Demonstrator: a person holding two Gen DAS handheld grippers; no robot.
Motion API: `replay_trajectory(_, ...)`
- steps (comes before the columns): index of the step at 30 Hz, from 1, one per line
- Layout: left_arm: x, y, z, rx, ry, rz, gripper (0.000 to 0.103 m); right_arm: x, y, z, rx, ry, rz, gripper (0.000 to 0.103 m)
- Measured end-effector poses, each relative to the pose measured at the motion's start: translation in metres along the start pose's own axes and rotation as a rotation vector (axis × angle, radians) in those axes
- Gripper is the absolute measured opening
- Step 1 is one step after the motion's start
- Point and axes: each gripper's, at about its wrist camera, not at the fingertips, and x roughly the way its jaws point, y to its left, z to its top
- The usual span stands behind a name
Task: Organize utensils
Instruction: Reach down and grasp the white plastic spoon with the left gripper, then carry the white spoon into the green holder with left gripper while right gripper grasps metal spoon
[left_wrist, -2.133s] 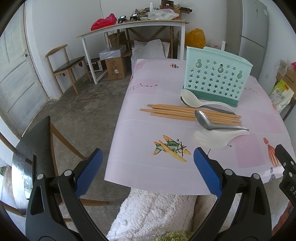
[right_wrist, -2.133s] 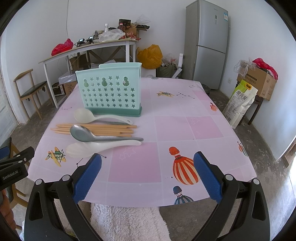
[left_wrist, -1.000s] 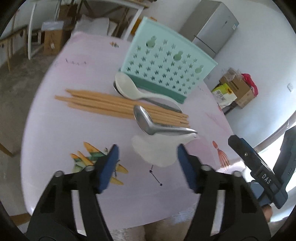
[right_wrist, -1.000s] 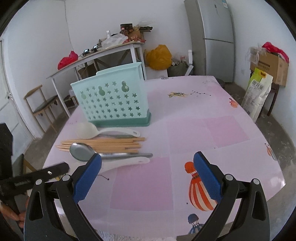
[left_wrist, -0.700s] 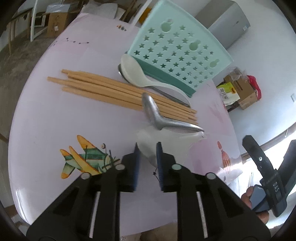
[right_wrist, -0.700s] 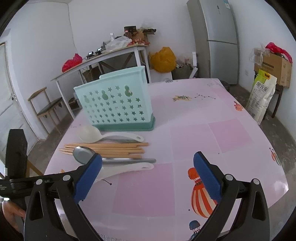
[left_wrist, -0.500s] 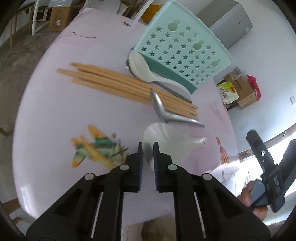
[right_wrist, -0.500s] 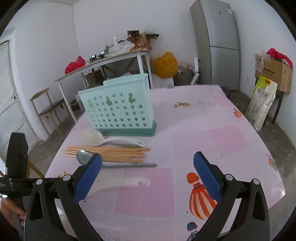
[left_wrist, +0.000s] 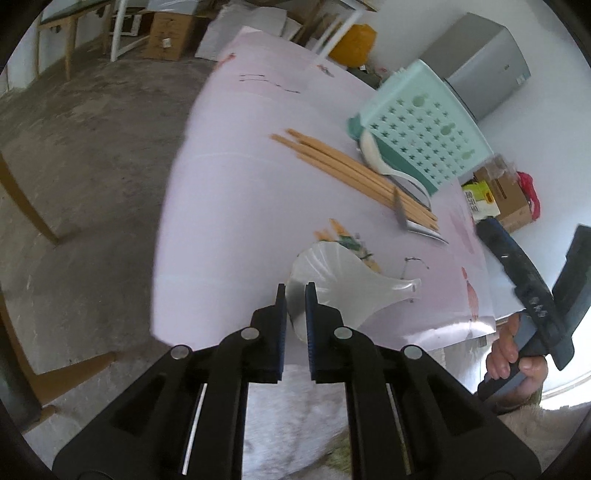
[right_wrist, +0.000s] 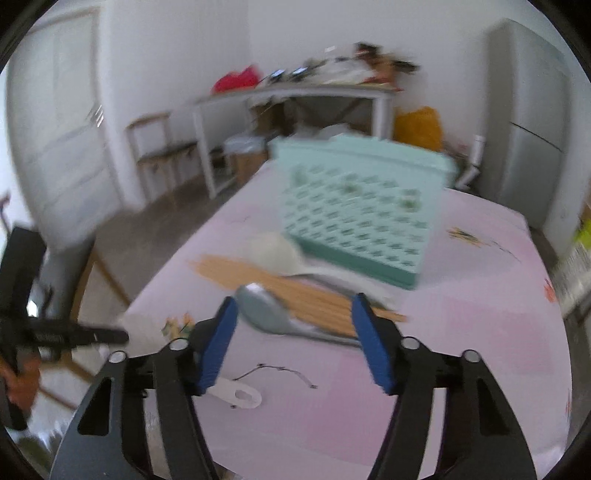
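Observation:
My left gripper (left_wrist: 295, 291) is shut on the bowl of a white rice paddle (left_wrist: 332, 277) and holds it lifted above the near edge of the table; its handle end shows in the right wrist view (right_wrist: 240, 397). My right gripper (right_wrist: 293, 332) is open and empty, just in front of a metal spoon (right_wrist: 266, 308). Behind it lie several wooden chopsticks (right_wrist: 295, 291) and a white spoon (right_wrist: 277, 251), in front of a mint green utensil holder (right_wrist: 362, 218). In the left wrist view the chopsticks (left_wrist: 354, 171), the spoon (left_wrist: 410, 218) and the holder (left_wrist: 421, 140) are far off.
The table carries a pink cartoon-print cloth (right_wrist: 461, 350). A wooden chair (left_wrist: 33, 229) stands at the table's left. A grey fridge (right_wrist: 528, 122) and a cluttered white side table (right_wrist: 295, 96) are at the back. A white fluffy cushion (left_wrist: 291, 417) lies below the near edge.
My left gripper closed on the white rice paddle and lifted it off the table toward the near edge. My right gripper moved forward and left to the metal spoon.

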Motion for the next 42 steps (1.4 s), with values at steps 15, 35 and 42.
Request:
replay_trajectory(15,-0.016,0.020,-0.004,0.035,-0.025,-0.010,0.008,0.070,0.062,-0.004,-0.293,0.182,-0.111,0.013)
replay_trajectory(35,-0.104,-0.042,0.029,0.231,-0.453,-0.052,0.000,-0.035,-0.027,0.032,0.087,-0.090,-0.079,0.002)
replay_trajectory(42,-0.126,-0.107,0.079,0.395,-0.653,-0.014,0.000,-0.058,-0.071,0.030,0.201,-0.170,-0.066,0.002)
